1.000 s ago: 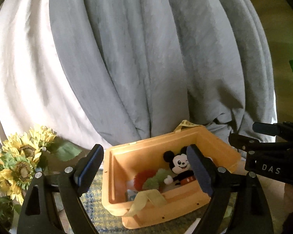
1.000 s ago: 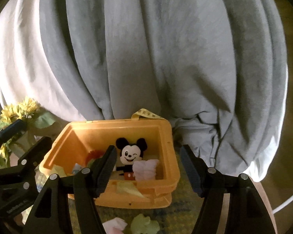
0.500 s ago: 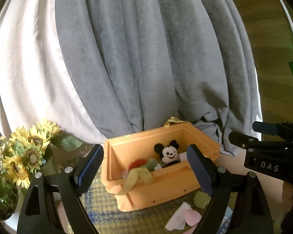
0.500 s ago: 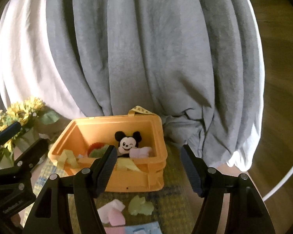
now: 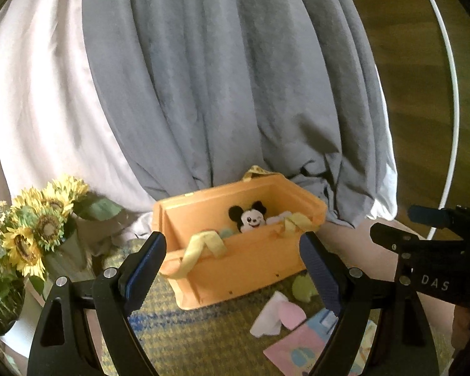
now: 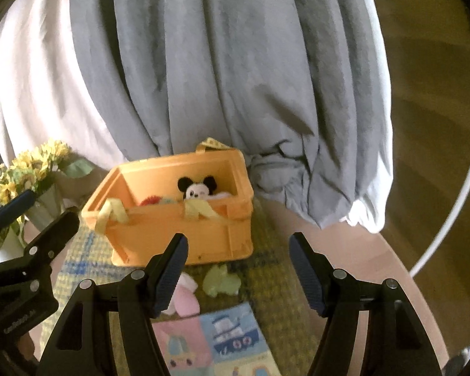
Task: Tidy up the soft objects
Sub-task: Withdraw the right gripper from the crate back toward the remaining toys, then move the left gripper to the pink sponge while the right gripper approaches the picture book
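Landmark: orange crate [image 5: 235,266] on a woven yellow-green mat [image 5: 188,338], in front of the grey curtain [image 5: 219,78].

The right wrist view shows a cloth book [image 6: 216,341] with a boat panel lying open in front of the crate; the left wrist view catches only its pink corner [image 5: 297,344]. The right view also shows a red item [image 6: 149,201] inside the crate, hidden in the left view. The left view shows the sunflowers [image 5: 37,225] left of the crate more fully.

In both views: a mouse plush [image 5: 249,216] inside the crate against its rear wall, yellow cloth strips [image 5: 203,244] draped over the front rim, and 1 green soft piece [image 6: 221,280] and 1 pink-and-white piece [image 6: 185,297] on the mat just in front of the crate.

Left gripper [image 5: 233,275]: jaws wide, holding nothing, touching nothing. Right gripper [image 6: 238,275]: jaws well apart, somewhat narrower, empty.
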A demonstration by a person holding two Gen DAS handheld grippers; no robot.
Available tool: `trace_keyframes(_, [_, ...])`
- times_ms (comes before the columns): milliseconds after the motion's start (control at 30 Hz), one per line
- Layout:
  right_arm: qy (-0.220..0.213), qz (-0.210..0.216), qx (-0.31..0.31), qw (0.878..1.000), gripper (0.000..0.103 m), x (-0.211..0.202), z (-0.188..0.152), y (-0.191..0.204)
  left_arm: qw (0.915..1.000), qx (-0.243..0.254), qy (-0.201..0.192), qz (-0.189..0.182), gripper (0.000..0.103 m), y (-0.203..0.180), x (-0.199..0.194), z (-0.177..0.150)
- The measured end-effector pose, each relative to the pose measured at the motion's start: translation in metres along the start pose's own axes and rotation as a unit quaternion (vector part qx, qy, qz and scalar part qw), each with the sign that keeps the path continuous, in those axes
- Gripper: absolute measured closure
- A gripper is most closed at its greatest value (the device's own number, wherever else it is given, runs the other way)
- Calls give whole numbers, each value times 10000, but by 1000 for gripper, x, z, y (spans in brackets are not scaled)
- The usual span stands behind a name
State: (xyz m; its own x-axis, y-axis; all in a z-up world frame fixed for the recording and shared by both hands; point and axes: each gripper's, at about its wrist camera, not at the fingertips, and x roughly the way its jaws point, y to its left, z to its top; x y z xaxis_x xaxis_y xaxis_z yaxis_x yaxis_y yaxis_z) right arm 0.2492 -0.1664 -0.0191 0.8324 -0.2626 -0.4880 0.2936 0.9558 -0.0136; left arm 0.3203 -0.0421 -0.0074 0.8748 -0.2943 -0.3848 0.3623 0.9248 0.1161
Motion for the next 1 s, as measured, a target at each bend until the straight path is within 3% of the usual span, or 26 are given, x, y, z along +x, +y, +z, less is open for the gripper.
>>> trace_keyframes(467, [380,-436,457,9973,35,-27,-50,5,9974,293,353,-551,16,-3,-11,-29])
trace_keyframes(1000, [603,-916,1116,9877,35,-28,-102,14,9862,845,338,-1384,16,-11,12,-53])
